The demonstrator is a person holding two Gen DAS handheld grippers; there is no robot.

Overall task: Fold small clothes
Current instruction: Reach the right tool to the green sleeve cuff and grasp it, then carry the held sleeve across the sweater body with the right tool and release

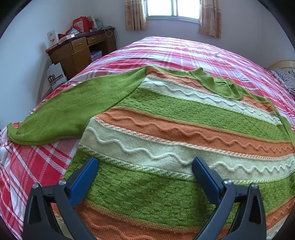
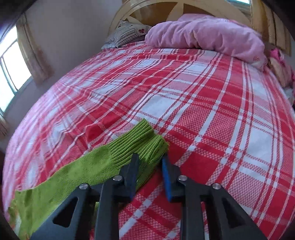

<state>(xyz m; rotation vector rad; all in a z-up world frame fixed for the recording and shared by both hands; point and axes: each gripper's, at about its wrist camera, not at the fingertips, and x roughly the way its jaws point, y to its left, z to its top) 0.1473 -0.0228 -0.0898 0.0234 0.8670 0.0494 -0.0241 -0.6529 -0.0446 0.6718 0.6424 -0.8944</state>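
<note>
A knitted sweater (image 1: 166,118) with green, orange and cream stripes lies flat on the plaid bed sheet (image 1: 29,166). One green sleeve (image 1: 60,114) stretches out to the left. My left gripper (image 1: 144,164) hovers open over the sweater's lower body, and nothing sits between its blue pads (image 1: 86,177). In the right wrist view the other green sleeve (image 2: 77,169) runs from the lower left up to its ribbed cuff (image 2: 145,144). My right gripper (image 2: 150,158) is shut on that cuff, which bunches between the narrow jaws.
A pink quilt (image 2: 212,35) and a patterned pillow (image 2: 125,33) lie by the wooden headboard (image 2: 156,9). A cluttered wooden desk (image 1: 81,49) stands in the far left corner beside the bed. A curtained window (image 1: 173,9) is on the far wall.
</note>
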